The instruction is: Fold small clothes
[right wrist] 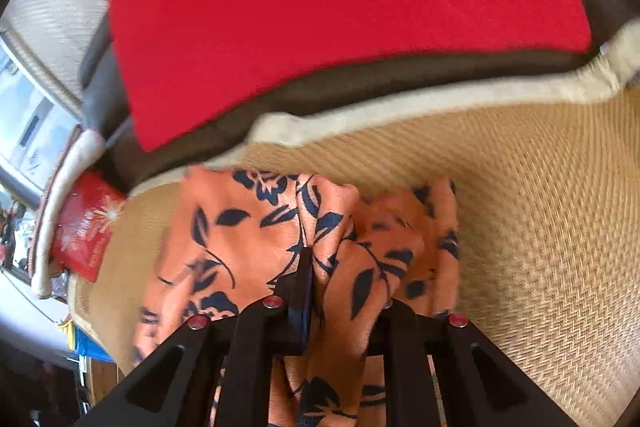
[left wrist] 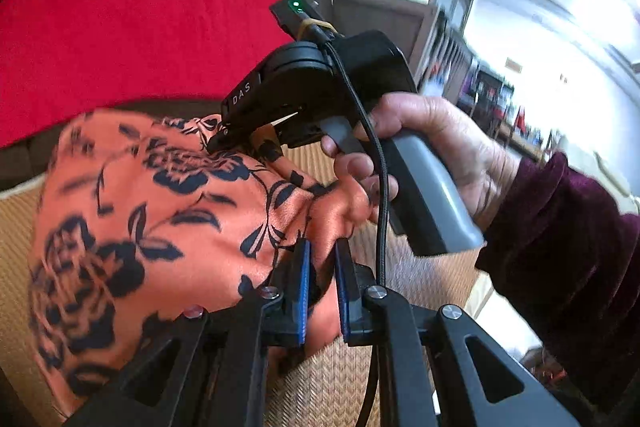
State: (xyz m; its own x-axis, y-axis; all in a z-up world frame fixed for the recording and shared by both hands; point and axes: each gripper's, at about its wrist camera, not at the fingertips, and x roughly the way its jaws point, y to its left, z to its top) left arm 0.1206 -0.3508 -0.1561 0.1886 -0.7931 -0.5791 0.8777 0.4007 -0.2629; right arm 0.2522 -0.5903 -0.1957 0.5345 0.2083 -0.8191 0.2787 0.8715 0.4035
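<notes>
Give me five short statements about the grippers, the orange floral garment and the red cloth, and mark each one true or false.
1. Both grippers grip the orange floral garment. True: the left gripper and the right gripper each have its fabric between their fingers.
2. The garment is plain orange. False: it has a dark floral print.
3. The red cloth lies beyond the garment. True.
4. The garment lies flat and neatly folded on the woven mat. False: it is bunched and gathered at the grippers.
5. The hand holding the right gripper wears a glove. False: it is bare, with a dark red sleeve.
</notes>
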